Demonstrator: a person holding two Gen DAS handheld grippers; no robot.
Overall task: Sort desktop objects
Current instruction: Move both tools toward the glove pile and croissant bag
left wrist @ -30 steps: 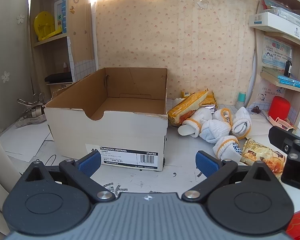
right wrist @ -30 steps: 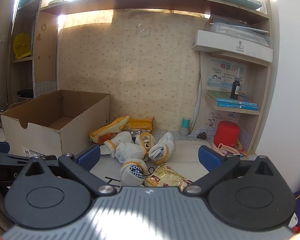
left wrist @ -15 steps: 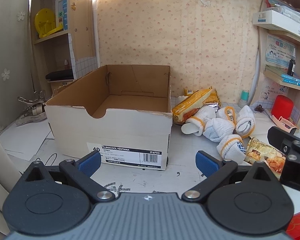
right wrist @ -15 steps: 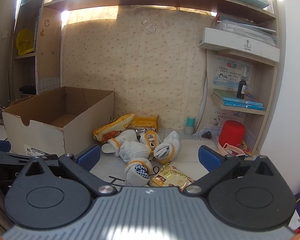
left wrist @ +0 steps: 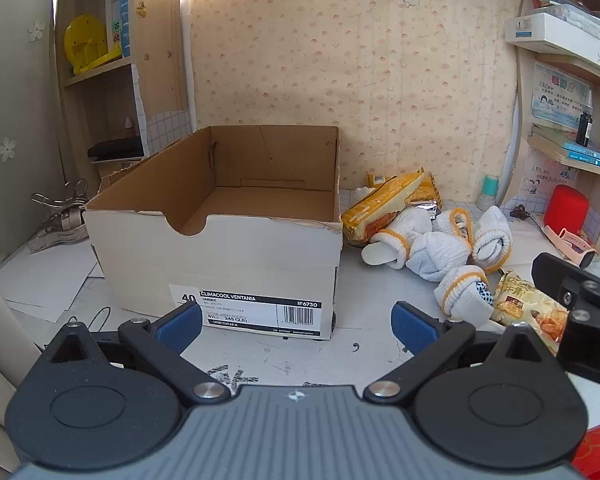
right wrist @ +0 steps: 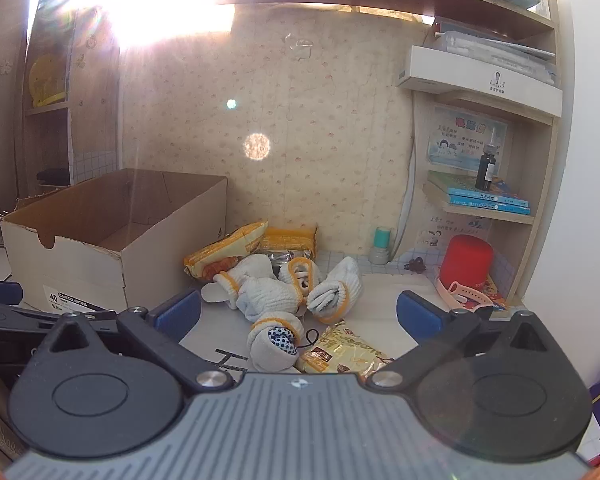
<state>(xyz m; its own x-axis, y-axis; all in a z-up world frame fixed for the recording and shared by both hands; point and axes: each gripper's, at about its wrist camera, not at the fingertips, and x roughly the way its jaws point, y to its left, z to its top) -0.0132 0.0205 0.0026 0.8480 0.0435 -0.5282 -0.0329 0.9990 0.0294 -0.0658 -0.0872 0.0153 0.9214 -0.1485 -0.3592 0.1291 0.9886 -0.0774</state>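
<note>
While both grippers are hanging low over the desk with nothing between their pads, we are sizing up the first pick. Our left gripper (left wrist: 296, 322) is spread wide and facing the label end of the cardboard shoebox (left wrist: 236, 264), which is standing open and looking bare inside. Our right gripper (right wrist: 298, 312) is spread just as wide and is aiming at the heap just right of the box: rolled white socks (right wrist: 276, 292) with orange cuffs, two yellow snack packs (right wrist: 228, 250) leaning behind them, and a flatter snack bag (right wrist: 340, 354) lying nearest us, touching the front sock.

To do this well, we are judging that the right gripper should be taking the nearest sock roll first, closing across its middle where the knit will be compressing and holding, rather than at the cuff. The foil packs are likely slippery, so pinching a sealed edge seems safer.

All of this is sitting on a white desktop (left wrist: 260, 356) marked with dark scribbles, with loose paper at the left. Patterned wallpaper is backing the desk, wooden shelves are flanking it, and a red cylinder (right wrist: 470, 260) is standing under the right shelf. Glare is washing out the upper left of the right view.
</note>
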